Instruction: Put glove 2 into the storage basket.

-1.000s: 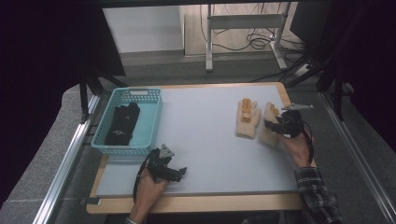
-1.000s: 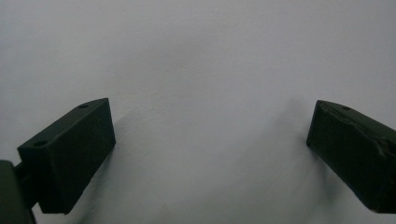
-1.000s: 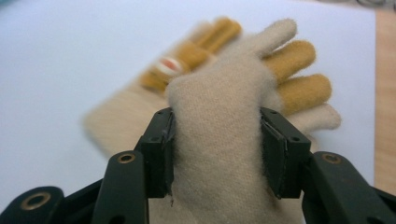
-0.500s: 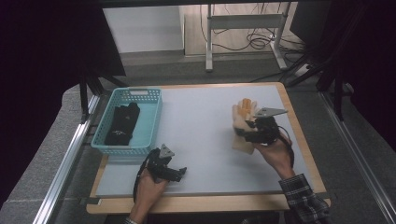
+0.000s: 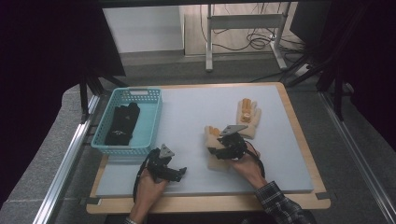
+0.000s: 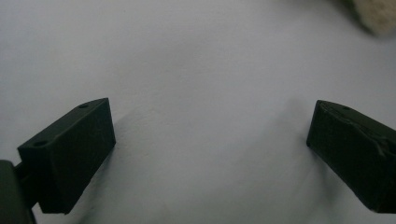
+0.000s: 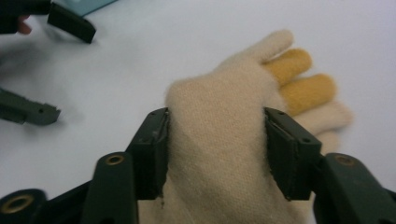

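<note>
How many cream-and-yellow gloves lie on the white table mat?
2. One glove lies flat toward the mat's far right; the other glove sits between the right gripper's jaws, nearer the middle. None seems hidden.

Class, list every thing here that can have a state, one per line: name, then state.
Left gripper: open, nothing between its jaws, low over the table.
Right gripper: jaws have just been opening; their pads press the near glove's sides.
Near glove: lying flat between the right gripper's jaws.
Far glove: lying flat, untouched.
Basket: upright, holding black gloves.
</note>
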A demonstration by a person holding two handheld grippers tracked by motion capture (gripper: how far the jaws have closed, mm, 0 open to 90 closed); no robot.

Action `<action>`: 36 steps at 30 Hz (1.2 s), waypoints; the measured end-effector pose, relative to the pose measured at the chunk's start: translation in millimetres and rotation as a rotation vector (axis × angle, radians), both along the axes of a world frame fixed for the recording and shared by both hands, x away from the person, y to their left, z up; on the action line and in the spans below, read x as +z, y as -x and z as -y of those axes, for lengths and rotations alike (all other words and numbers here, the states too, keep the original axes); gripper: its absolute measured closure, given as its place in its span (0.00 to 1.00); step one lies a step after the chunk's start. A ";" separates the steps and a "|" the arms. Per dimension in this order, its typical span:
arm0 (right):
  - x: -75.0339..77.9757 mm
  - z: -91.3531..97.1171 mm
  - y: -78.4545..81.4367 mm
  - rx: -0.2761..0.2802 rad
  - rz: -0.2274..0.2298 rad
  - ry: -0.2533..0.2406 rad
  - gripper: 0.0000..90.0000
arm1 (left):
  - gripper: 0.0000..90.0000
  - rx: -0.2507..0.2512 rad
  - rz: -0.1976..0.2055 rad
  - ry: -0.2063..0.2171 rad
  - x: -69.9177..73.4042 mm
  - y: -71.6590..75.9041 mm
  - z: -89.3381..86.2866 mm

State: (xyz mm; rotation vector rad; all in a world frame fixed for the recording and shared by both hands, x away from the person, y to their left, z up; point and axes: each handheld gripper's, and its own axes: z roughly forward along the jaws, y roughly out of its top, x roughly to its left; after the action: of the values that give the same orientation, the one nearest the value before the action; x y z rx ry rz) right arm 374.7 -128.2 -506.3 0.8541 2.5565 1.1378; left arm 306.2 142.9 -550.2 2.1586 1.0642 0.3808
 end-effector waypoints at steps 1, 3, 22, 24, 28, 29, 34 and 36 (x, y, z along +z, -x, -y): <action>-1.7 -1.4 0.4 0.008 -0.006 0.002 0.43 | 0.01 0.000 0.000 0.000 0.0 0.0 0.0; -2.8 -2.8 1.1 0.016 -0.013 0.007 0.41 | 0.01 0.000 0.000 0.000 0.0 0.0 0.0; 13.8 78.6 -53.6 -0.206 0.055 -0.007 0.55 | 0.01 -0.001 -0.001 0.001 0.0 -0.1 0.0; 14.7 88.0 -59.9 -0.237 0.065 -0.001 0.57 | 0.01 0.001 0.000 0.004 -0.1 -0.1 0.2; 15.3 102.7 -74.8 -0.303 0.080 0.025 0.58 | 0.01 -0.001 -0.002 0.001 0.1 -0.2 -0.1; 15.1 104.6 -78.0 -0.311 0.081 0.027 0.58 | 0.01 -0.001 -0.001 0.001 0.0 -0.2 -0.1; 11.0 108.1 -97.0 -0.350 0.086 0.041 0.47 | 0.01 -0.001 -0.001 0.001 0.0 -0.2 -0.1; 7.6 106.0 -103.8 -0.357 0.086 0.046 0.43 | 0.01 -0.001 -0.001 0.001 0.0 -0.2 -0.1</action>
State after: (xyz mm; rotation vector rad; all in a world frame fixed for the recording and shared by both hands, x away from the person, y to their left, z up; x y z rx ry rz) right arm 478.5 -234.2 -498.8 1.1636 2.2326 0.9787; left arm 306.4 142.9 -550.3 2.1583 1.0633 0.3785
